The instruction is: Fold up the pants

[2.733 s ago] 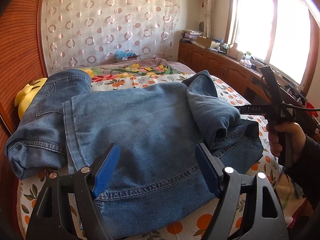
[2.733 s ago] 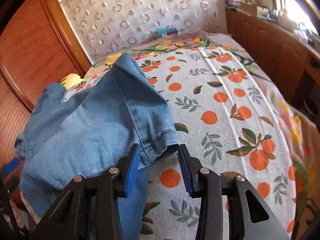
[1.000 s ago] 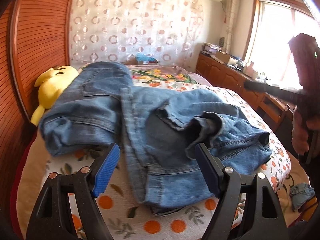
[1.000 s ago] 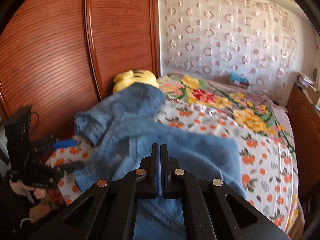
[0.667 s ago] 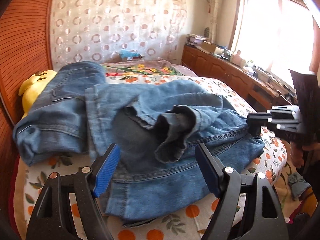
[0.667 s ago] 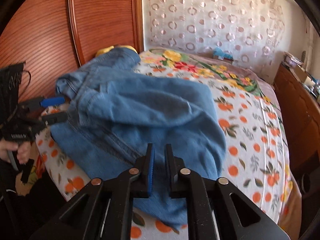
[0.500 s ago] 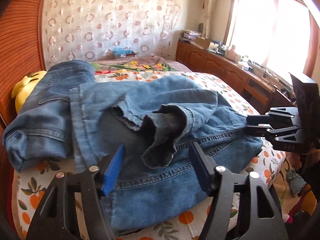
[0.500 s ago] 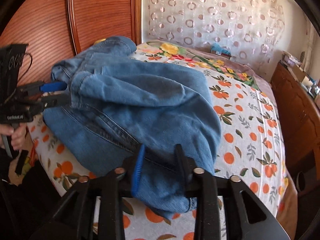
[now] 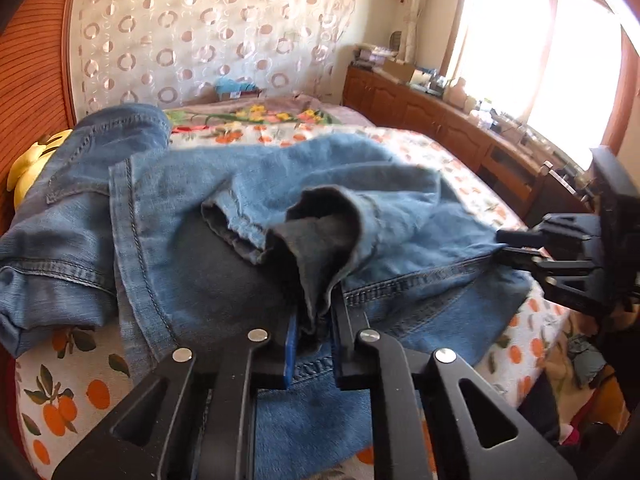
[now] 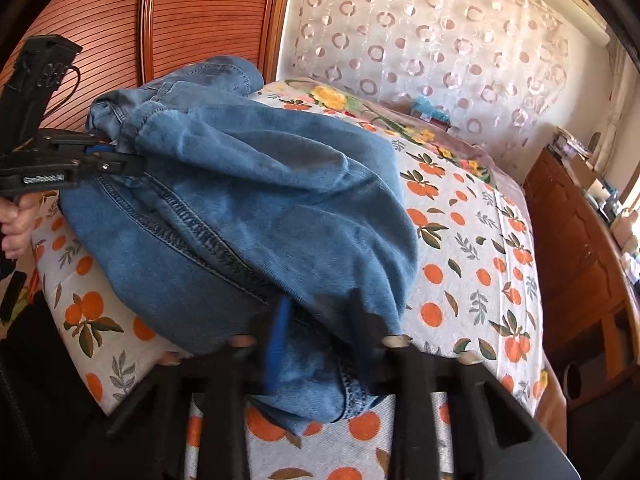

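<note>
The pants point(image 9: 224, 208) are blue denim jeans, lying crumpled in a heap on the near part of the bed point(image 9: 60, 400), filling the centre of both views. One leg is bunched at the left of the left wrist view. A cuff point(image 9: 320, 240) turned out to its dark inside hangs at centre. A double-stitched seam point(image 10: 208, 236) runs diagonally across the right wrist view.
</note>
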{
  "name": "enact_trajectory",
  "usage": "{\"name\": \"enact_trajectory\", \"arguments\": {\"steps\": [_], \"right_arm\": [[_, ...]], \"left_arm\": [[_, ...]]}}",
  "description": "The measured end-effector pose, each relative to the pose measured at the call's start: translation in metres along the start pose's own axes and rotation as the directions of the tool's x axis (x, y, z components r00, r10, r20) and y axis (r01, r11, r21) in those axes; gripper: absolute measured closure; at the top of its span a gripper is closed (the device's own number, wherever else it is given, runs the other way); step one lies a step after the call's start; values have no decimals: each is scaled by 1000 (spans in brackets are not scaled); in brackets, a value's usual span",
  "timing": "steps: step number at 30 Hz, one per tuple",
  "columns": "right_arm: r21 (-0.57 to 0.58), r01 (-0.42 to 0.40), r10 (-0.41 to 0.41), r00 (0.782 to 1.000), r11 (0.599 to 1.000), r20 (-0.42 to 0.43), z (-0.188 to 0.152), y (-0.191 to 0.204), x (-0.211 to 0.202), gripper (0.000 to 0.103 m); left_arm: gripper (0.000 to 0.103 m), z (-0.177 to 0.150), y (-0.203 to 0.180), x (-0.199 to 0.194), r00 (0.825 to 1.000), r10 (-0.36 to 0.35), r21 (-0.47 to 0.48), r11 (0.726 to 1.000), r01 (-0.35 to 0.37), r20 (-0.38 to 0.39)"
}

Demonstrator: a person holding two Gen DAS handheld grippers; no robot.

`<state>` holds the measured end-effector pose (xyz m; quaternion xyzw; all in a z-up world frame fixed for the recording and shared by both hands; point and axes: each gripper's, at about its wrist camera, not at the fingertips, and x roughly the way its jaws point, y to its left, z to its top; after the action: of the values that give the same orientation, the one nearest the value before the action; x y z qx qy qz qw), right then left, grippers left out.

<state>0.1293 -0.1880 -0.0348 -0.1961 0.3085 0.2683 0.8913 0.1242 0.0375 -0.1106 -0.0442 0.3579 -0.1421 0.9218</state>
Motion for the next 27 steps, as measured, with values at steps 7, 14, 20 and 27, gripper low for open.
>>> {"name": "enact_trajectory", "arguments": {"steps": [7, 14, 20, 27], "right_arm": [[69, -121, 113, 988, 990, 108, 1, -15, -29, 98], [54, -208, 203, 976, 977, 82, -21, 8, -36, 98], [57, -212, 210, 977, 976, 37, -28, 8, -15, 97], [81, -222, 220, 975, 972, 35, -17, -4, -22, 93]], "left_arm": [[90, 6, -3, -64, 993, -79, -14, 997, 81, 90], [90, -23, 5, -70, 999, -35, -39, 999, 36, 32], [89, -42, 15, -42, 999, -13, -73, 997, 9, -52], [84, -44, 16, -51, 999, -3, -72, 997, 1, -34]]}}
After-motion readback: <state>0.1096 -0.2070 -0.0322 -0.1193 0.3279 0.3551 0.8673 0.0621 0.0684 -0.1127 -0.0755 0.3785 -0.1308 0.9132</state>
